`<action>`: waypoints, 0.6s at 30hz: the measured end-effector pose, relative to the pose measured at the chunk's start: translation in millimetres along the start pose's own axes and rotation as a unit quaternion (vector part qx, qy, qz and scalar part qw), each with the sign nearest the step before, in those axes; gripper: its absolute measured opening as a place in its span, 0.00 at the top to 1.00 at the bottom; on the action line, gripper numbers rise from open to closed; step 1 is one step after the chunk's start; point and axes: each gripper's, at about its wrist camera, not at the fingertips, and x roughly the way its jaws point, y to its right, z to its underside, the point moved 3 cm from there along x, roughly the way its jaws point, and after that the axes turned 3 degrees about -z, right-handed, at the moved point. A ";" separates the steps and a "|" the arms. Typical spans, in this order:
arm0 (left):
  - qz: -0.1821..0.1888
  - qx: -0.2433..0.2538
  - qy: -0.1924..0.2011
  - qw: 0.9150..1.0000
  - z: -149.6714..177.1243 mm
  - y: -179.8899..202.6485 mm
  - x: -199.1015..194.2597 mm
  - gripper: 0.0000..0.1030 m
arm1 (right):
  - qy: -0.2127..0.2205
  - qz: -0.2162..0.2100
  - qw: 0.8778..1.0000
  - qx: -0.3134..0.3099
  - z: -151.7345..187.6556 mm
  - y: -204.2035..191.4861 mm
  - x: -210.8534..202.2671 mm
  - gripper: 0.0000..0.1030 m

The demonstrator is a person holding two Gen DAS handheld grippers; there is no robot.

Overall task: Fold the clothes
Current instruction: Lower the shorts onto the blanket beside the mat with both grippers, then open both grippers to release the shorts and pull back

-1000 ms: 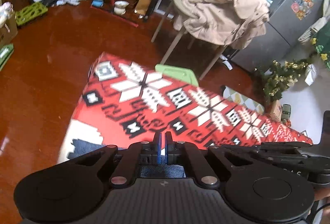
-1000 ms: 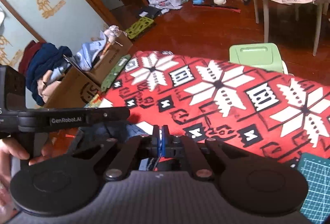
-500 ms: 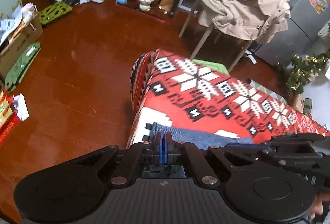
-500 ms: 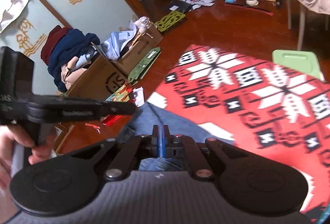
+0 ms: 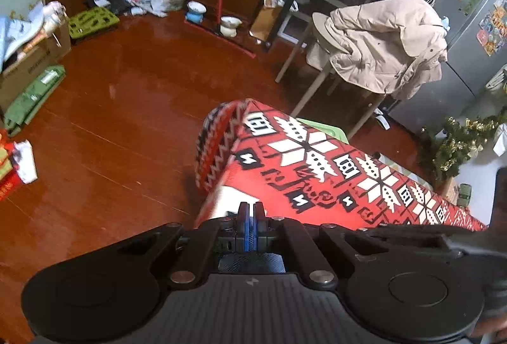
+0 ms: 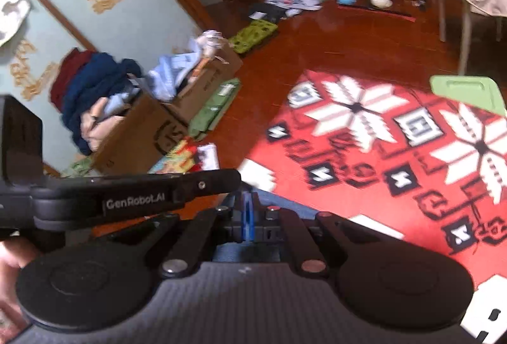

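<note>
Both grippers were clamped on the blue jeans (image 6: 285,206) at the near left corner of the red patterned table (image 5: 317,172). The left gripper (image 5: 250,225) and the right gripper (image 6: 247,218) sat side by side, jaws pressed together on denim.

Black gripper (image 6: 248,218), blue pads, "GenRobot.AI" lettering

Denim garment (image 6: 279,204) on patterned tablecloth (image 6: 396,153), by near corner; chair w/ coat (image 5: 380,49) behind.

Glossy reddish wood floor (image 5: 126,96) gleaming, woven patterned red tablecloth (image 5: 317,172) lying matt, matt black plastic left gripper (image 5: 250,217), blue denim cloth (image 6: 285,204) showing
</note>
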 end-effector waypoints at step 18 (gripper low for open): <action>0.037 -0.010 -0.056 0.998 119.5 -10.8 -72.3 0.98 | -0.018 -0.004 0.998 -0.055 23.9 -27.5 -23.8 0.97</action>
